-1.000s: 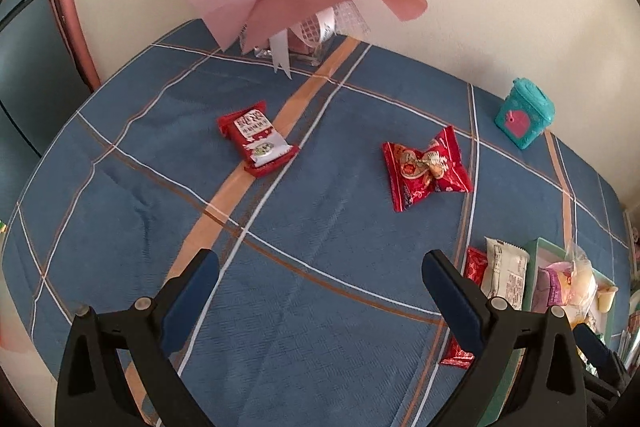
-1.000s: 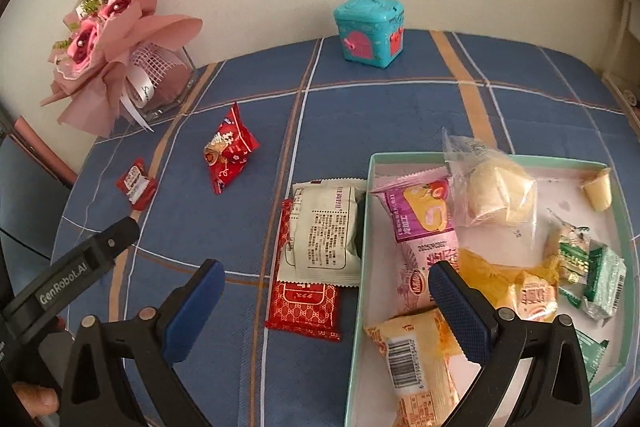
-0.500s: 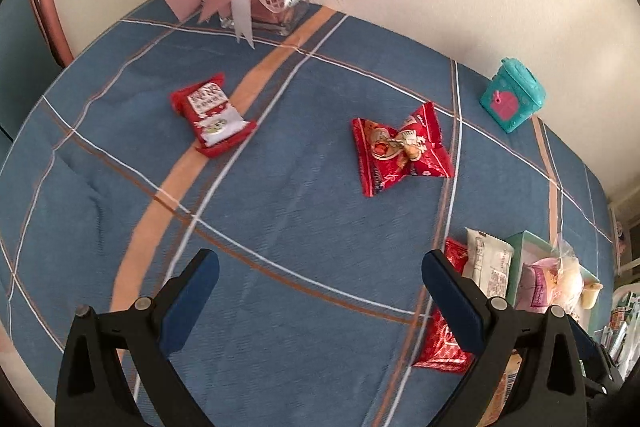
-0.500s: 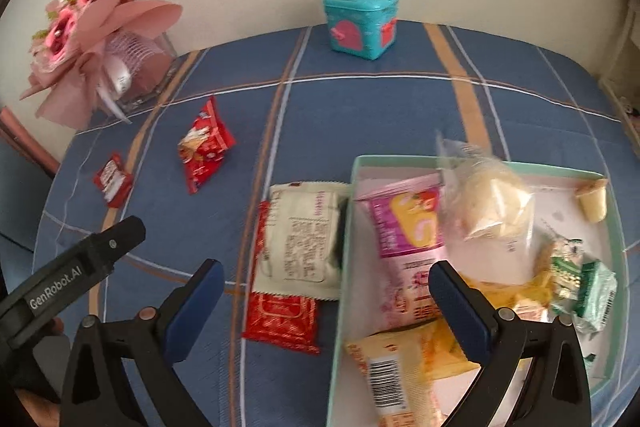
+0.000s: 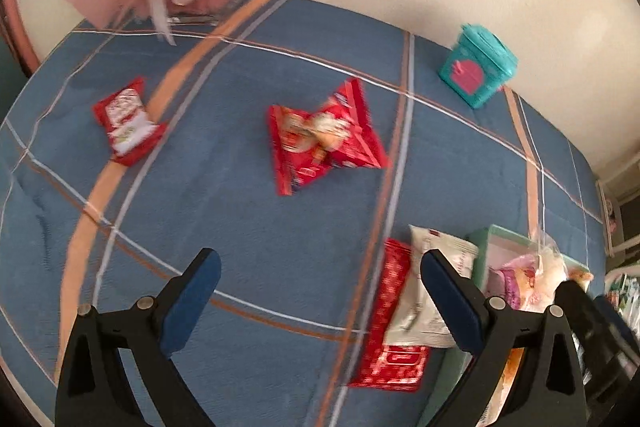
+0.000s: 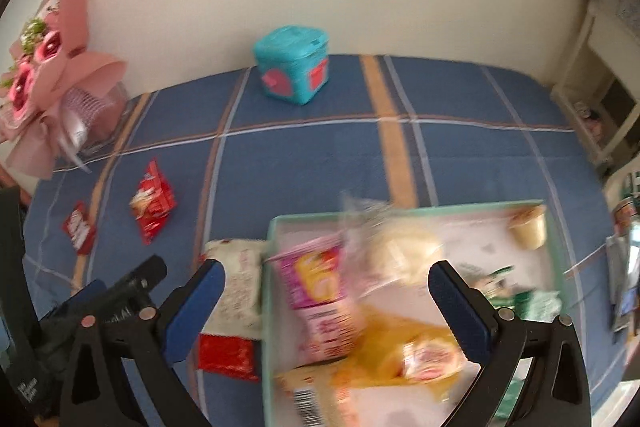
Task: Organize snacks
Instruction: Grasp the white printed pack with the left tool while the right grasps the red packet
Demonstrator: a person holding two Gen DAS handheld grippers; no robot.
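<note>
- The loose snacks lie on the blue plaid worktop [image 5: 248,239]: a white packet [image 5: 430,291] overlapping a flat red packet [image 5: 394,323] just beside the tray [image 6: 420,211], a crumpled red pouch [image 5: 320,139] in the middle, and a small red packet [image 5: 126,125] further left.
- We judge the stacked pair riskiest: a pinch on the white one may drag the red one along.
- Our left hand-held gripper [image 5: 318,299] hangs spread wide, holding nothing; a shallow grip could slide off slick foil.
- Our right hand-held gripper [image 6: 326,303], also spread and empty, hovers over the crowded tray, where it might nudge the pink packet [image 6: 316,279].
- Both views are blurred, so aim may suffer.
</note>
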